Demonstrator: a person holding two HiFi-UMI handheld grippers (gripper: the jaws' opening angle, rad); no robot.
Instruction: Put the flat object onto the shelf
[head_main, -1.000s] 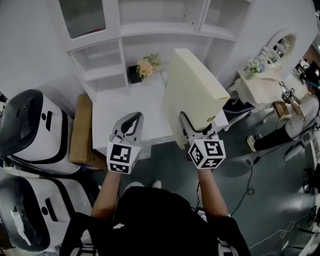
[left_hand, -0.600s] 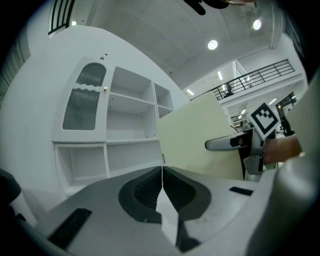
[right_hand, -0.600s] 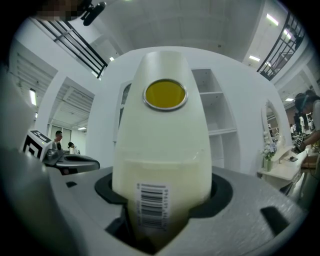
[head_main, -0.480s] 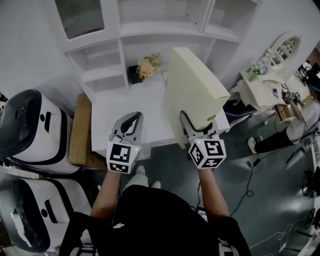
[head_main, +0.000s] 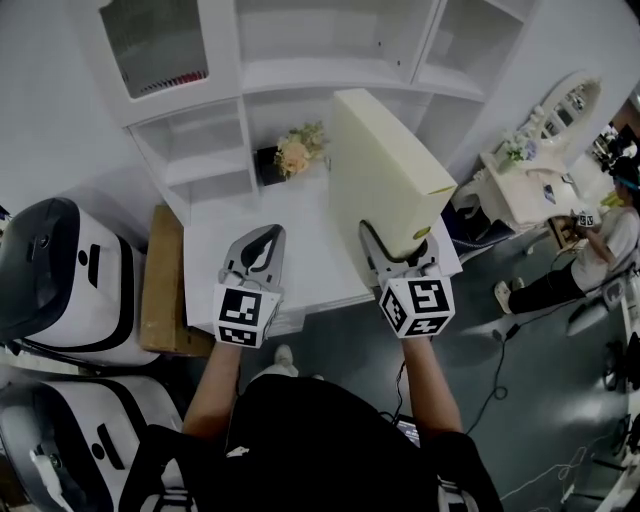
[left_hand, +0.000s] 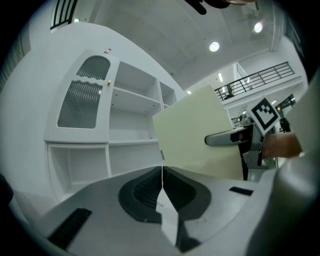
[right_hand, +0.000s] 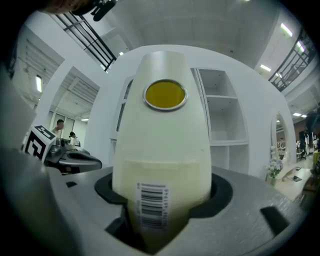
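Head view: overhead, steeply down. Gripper views: level, close along own jaws; all three share shelf unit (head_main: 330, 75).

I'm counting two grippers, the left gripper (head_main: 265, 235) and right gripper (head_main: 398, 243), one flat object (head_main: 385, 165), one shelf unit (head_main: 300, 75), one flower bunch (head_main: 297, 152) at 12 o'clock, two white machines sitting at 9 and 8: upper machine (head_main: 60, 270), lower machine (head_main: 75, 440).

I can't read any words or numbers here. A barcode sticker (right_hand: 151, 206) is on the thin edge of the flat box (right_hand: 162, 125), but its digits are too blurry. Black-and-white square markers (head_main: 240, 317) sit on the left tool (head_main: 262, 238) and the right tool (head_main: 397, 240).
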